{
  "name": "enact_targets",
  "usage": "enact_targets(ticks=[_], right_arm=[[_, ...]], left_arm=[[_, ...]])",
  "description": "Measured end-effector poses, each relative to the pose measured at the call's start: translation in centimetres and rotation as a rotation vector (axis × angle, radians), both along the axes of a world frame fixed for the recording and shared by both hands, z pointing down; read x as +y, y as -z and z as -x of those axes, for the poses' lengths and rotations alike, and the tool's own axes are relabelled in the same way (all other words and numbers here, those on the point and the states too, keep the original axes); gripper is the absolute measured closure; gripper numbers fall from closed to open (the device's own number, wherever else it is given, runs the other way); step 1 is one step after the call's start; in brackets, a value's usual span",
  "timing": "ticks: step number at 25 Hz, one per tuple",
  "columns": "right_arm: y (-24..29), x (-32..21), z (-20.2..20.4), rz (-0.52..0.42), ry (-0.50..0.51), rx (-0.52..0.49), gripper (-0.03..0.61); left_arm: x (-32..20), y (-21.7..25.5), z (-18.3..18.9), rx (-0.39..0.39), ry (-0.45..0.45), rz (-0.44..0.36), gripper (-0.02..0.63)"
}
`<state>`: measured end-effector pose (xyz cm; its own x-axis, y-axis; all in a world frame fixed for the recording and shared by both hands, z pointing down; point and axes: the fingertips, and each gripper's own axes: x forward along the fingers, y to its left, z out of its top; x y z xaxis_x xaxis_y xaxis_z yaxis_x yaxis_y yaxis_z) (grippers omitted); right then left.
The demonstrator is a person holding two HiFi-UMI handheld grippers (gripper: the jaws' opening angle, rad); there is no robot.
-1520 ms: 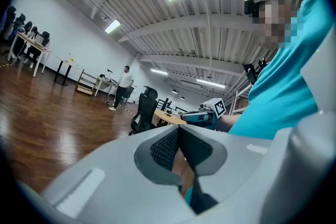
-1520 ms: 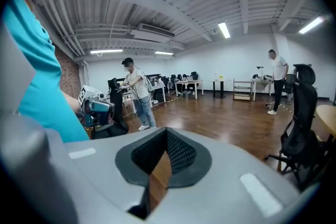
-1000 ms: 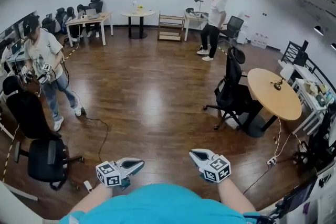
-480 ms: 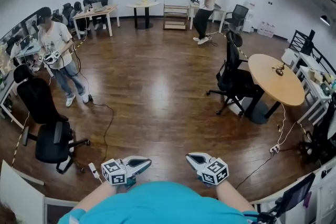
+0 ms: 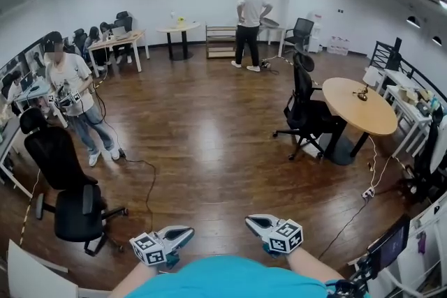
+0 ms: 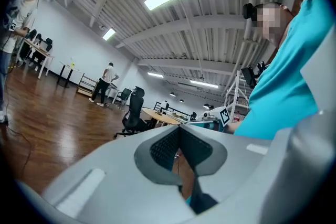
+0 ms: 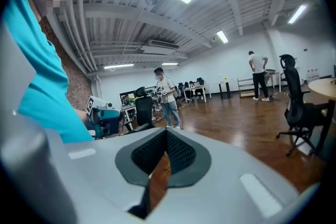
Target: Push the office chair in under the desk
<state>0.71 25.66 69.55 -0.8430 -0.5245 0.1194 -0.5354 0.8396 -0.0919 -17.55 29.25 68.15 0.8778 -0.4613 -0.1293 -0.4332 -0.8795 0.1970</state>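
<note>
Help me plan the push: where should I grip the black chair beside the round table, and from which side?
Probably the upper backrest of the black chair, approached from the open-floor side. The backrest stands upright, facing away from the round table with the seat toward it, so pushing there should roll it under.

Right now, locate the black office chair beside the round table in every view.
Head view: office chair right of centre, beside the round table.
Left gripper view: office chair small, left of centre.
Right gripper view: office chair near the right edge.
Shared landmark: the round table.
</note>
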Motion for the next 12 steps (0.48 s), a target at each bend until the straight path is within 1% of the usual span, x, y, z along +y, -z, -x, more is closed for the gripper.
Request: enact_targets(ticks=[3, 6, 9, 12], right_arm=[[0.9, -0.1, 2.3, -0.007, 0.008, 0.010, 0.578], [2.8, -0.4, 3.7, -0.034, 0.022, 0.041, 0.578], [3.7, -0.6, 3.9, -0.042, 0.026, 0.044, 0.578], [4.1, -0.4, 3.3, -0.045, 0.031, 0.058, 0.578]], left_arm=[[0.2, 0.6, 2.1, 0.002, 0.009, 0.000, 0.614], [0.1, 2.2, 3.2, -0.011, 0.013, -0.033, 0.614], [0.2, 3.1, 3.9, 0.008, 0.028, -0.024, 0.614], [0.8, 3.6, 4.1, 0.017, 0.047, -0.015, 0.614]])
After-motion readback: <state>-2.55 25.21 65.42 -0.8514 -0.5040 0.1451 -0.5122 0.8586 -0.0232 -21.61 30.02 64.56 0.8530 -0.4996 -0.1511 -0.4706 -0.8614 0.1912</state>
